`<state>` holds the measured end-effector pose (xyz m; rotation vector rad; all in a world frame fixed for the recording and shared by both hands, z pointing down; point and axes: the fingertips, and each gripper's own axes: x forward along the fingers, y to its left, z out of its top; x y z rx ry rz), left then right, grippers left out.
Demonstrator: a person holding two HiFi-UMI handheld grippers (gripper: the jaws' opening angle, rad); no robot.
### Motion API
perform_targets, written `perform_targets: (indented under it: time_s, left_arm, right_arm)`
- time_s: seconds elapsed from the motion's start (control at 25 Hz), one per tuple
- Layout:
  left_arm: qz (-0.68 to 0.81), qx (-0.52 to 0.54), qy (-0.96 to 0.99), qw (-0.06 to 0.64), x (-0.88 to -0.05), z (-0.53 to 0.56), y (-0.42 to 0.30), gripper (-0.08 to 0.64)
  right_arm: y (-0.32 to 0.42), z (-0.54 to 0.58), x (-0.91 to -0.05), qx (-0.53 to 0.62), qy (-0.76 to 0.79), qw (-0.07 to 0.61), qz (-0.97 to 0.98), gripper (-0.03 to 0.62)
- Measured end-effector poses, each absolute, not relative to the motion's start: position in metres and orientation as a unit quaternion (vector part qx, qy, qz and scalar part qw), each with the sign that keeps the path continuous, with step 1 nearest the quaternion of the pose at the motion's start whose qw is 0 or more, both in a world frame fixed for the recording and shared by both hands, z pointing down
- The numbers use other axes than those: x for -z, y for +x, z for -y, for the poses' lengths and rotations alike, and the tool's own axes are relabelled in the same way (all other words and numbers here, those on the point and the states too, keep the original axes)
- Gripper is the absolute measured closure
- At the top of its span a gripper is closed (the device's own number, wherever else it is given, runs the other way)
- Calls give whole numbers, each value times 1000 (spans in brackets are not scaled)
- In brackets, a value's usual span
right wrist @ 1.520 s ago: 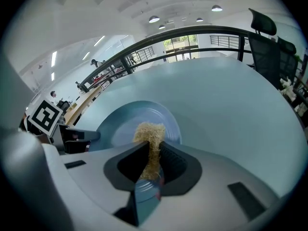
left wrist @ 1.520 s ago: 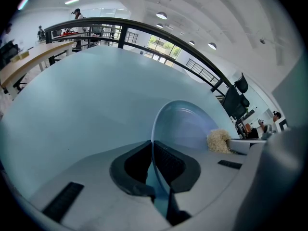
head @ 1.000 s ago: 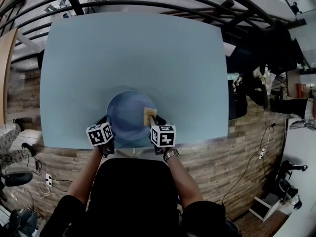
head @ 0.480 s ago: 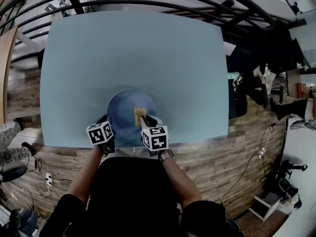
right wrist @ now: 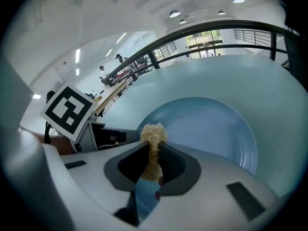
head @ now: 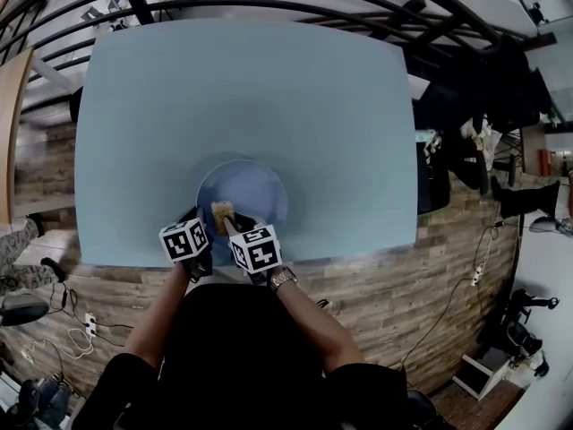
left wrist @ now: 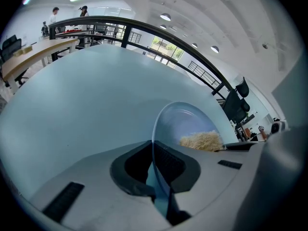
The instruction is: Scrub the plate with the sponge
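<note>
Head view shows the blue plate point(head: 261, 189) at the near edge of the pale blue worktop point(head: 242, 88). The left tongs point(head: 199, 222) are at its near-left rim, and the right tongs point(head: 229, 224) press the tan sponge point(head: 221, 210) onto the plate's near-left part. Left gripper view has those tongs closed tight on the thin rim, steadying the plate, with the sponge just beyond on its face. Right gripper view has its jaws clamped on the sponge, whose fuzzy end sticks out past the tips. Scrubbing looks to be under way. The next stroke likely calls for a sweep toward the far and right side while the rim grip holds. The plate carries only the sponge, with no food or suds visible.
</note>
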<state>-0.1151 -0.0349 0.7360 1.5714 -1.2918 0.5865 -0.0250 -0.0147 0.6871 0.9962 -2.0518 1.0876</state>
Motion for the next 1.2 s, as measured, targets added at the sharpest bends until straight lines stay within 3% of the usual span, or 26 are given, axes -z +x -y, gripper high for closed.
perform_targets:
  time_s: [0.56, 1.2]
  left_arm:
    - [533, -235, 645, 494, -738, 35, -119, 552]
    - [526, -231, 653, 494, -739, 34, -116, 552]
  right_arm:
    - [-47, -1, -701, -394, 342, 340, 782, 528]
    - [-5, -18, -703, -397, 361, 346, 770, 526]
